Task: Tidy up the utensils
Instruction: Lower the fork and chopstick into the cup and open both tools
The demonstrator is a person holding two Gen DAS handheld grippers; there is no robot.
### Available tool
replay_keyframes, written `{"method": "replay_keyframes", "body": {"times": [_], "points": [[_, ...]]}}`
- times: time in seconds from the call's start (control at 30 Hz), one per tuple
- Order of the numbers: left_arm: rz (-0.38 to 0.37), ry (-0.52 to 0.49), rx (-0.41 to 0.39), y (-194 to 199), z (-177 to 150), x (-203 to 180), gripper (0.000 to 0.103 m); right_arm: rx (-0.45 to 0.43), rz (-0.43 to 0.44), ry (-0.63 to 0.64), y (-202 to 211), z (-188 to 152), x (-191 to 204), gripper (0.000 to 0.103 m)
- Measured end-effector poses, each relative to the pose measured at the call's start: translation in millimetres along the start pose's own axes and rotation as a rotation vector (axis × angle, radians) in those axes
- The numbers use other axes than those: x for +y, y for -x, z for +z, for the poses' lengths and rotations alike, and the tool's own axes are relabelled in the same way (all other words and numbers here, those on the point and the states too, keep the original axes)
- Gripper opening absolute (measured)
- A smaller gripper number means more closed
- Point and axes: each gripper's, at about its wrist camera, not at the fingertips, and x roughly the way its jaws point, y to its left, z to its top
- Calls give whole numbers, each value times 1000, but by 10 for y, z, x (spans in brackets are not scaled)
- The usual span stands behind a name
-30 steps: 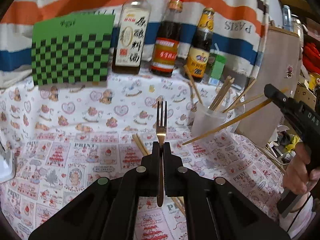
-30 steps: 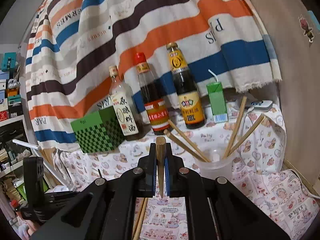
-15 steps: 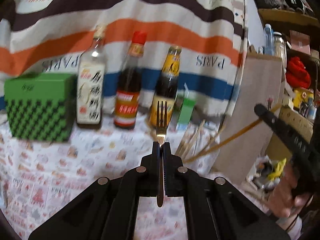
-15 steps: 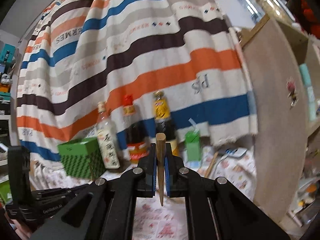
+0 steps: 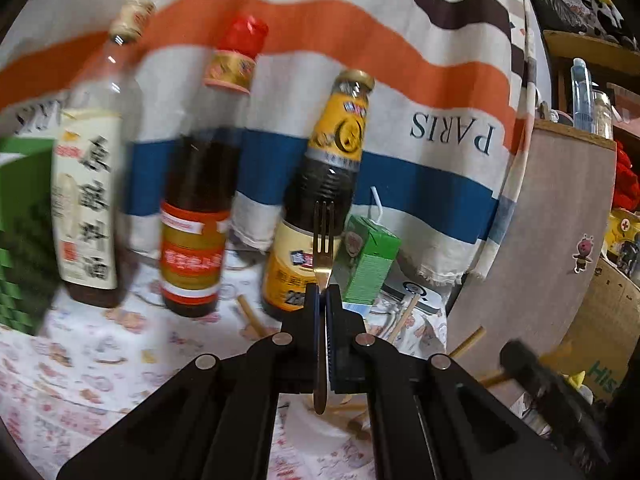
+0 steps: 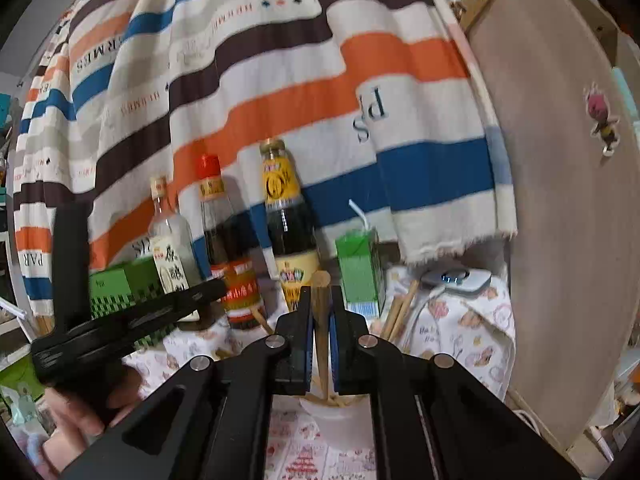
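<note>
From the left wrist camera, the left gripper is clenched on a gold-toned metal fork, tines upright toward twelve o'clock, its handle end poking out below the jaws. Only this view shows the fork. The right wrist camera alone shows the right gripper squeezed tight on a wooden chopstick, round blunt end up; at its nine o'clock the left gripper appears again as a black blurred bar, with a hand under it.

Beneath both grippers, largely hidden by their black frames, sits a pale cup holding more chopsticks that fan out toward one o'clock. Behind stand three glass bottles: a clear one at ten o'clock, a red-capped dark one and a yellow-labelled dark one directly behind the fork. A green drink carton with a straw stands at two o'clock, before a striped cloth. The patterned tablecloth looks soft and printed.
</note>
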Motion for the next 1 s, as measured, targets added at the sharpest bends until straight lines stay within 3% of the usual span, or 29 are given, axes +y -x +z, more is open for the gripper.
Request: {"method": "replay_keyframes", "body": {"times": [0.37, 0.9, 1.0], "points": [[-19, 31, 61, -445, -306, 60, 2, 128, -4, -28, -289, -174, -111, 7], [-58, 7, 90, -423, -228, 24, 3, 166, 6, -87, -316, -178, -258, 7], [-46, -26, 83, -335, -179, -19, 11, 170, 15, -92, -310, -172, -270, 8]]}}
